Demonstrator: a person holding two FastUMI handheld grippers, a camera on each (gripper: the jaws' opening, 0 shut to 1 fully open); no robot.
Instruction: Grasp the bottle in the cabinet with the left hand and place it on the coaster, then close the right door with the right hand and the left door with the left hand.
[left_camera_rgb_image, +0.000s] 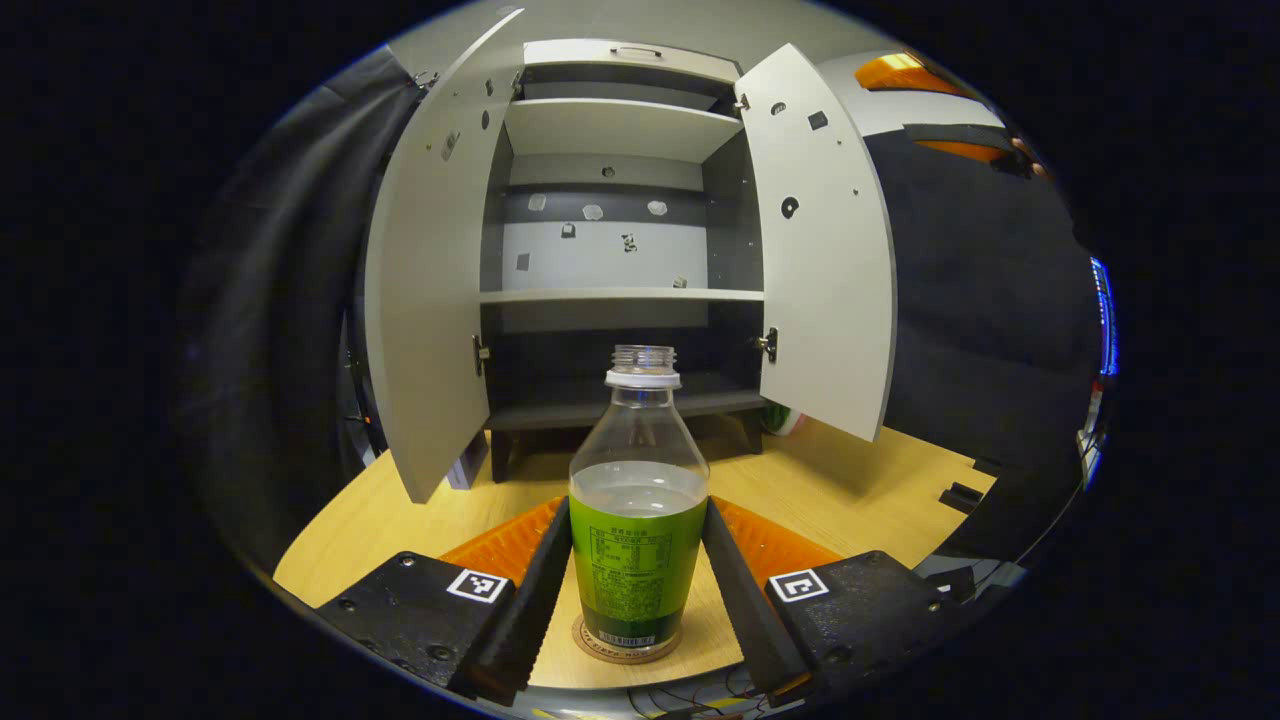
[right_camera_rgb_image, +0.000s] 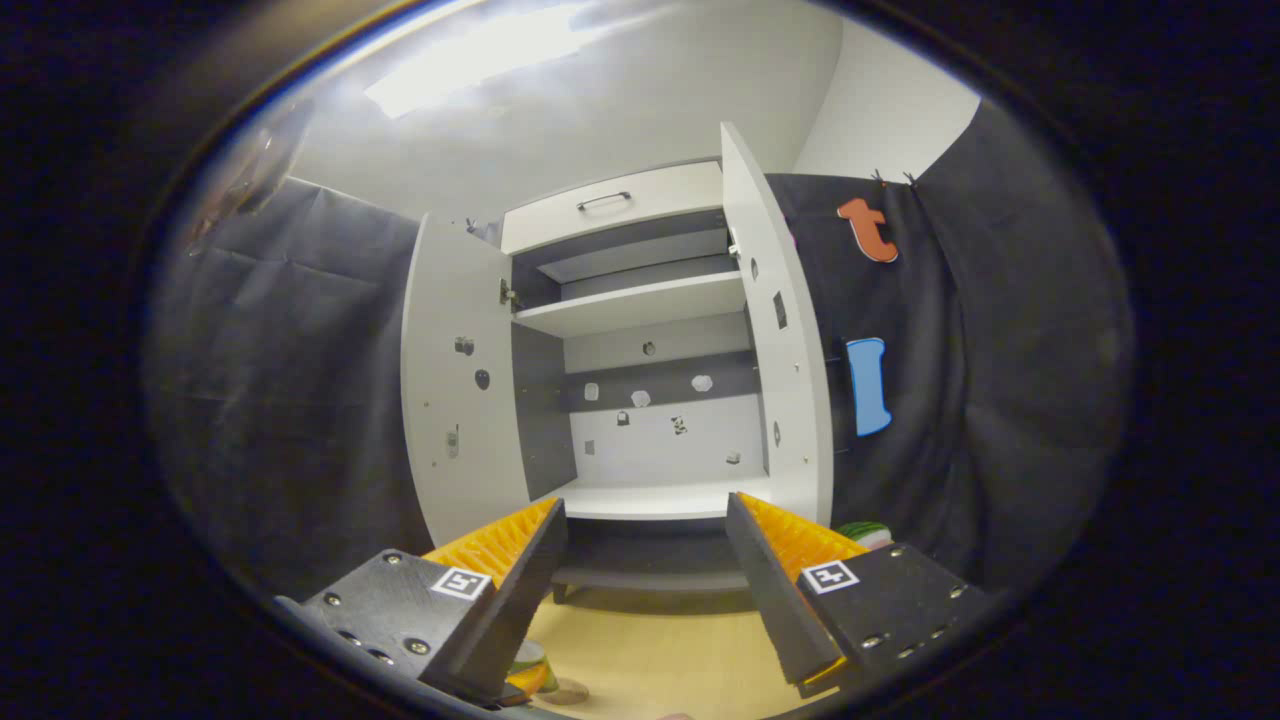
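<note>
Here one bottle (left_camera_rgb_image: 638, 520) stands upright on the one round coaster (left_camera_rgb_image: 627, 650) on the tabletop (left_camera_rgb_image: 860, 490), between my left fingers (left_camera_rgb_image: 634, 560), which flank it closely, though I cannot tell whether they press it. My right fingers (right_camera_rgb_image: 648, 580) are spread on nothing, facing the cabinet (right_camera_rgb_image: 640, 380), whose two doors, left door (right_camera_rgb_image: 462, 400) and right door (right_camera_rgb_image: 785, 370), both stand open.

The bottle (left_camera_rgb_image: 638, 520) hides most of the coaster (left_camera_rgb_image: 628, 651); something round at 6 o'clock, behind the right claw (right_camera_rgb_image: 646, 590), is too cut off to tell.
</note>
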